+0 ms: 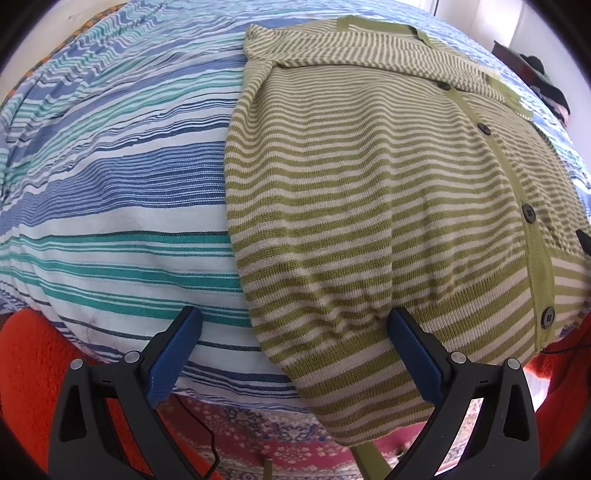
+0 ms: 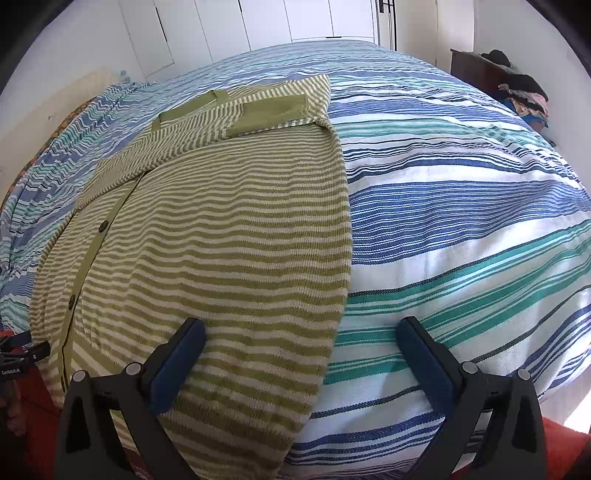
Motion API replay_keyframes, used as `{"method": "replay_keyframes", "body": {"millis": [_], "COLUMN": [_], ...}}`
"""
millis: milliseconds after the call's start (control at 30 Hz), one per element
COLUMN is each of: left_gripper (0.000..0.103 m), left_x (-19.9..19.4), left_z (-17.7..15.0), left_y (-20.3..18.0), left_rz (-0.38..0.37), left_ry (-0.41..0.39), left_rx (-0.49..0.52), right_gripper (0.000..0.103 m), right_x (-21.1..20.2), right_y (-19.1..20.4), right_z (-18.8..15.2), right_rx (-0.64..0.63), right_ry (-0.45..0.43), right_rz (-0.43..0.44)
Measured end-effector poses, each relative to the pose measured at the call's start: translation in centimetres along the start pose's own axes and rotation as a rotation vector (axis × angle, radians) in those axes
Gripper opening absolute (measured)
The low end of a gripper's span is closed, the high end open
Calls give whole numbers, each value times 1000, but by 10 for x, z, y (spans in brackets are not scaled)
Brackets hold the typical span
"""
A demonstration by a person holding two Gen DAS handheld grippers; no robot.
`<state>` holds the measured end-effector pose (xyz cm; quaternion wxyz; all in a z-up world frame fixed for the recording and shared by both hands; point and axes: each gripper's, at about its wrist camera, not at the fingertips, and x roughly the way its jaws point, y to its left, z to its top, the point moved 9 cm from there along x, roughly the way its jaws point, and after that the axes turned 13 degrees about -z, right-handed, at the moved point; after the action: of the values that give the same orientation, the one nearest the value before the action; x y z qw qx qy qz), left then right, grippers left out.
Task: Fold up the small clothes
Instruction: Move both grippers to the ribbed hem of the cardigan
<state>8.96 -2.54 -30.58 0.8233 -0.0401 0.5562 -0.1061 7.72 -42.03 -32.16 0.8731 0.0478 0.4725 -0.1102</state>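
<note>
A green and cream striped cardigan (image 1: 369,206) with dark buttons lies flat on the bed, its sleeves folded across the top and its hem hanging over the near edge. It also shows in the right wrist view (image 2: 221,240). My left gripper (image 1: 295,321) is open, its jaws wide either side of the cardigan's lower left corner. My right gripper (image 2: 301,332) is open, its jaws wide either side of the cardigan's lower right edge. Neither holds anything.
The bed has a blue, teal and white striped cover (image 2: 461,206). A patterned rug (image 1: 258,424) and an orange-red fabric (image 1: 29,362) lie below the bed's near edge. A dark cabinet with piled clothes (image 2: 517,92) stands far right. White cupboard doors (image 2: 258,22) are behind.
</note>
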Motion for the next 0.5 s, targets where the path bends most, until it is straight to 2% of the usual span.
{"method": "replay_keyframes", "body": {"millis": [500], "left_gripper": [101], "left_x": [-2], "left_z": [0], "left_y": [0], "left_rz": [-2], "left_ry": [1], "left_rx": [5], "right_gripper": [103], "right_x": [-2], "right_y": [-2], "right_z": [-1], "right_rx": [0], "right_ry": [-2], "right_rz": [2]}}
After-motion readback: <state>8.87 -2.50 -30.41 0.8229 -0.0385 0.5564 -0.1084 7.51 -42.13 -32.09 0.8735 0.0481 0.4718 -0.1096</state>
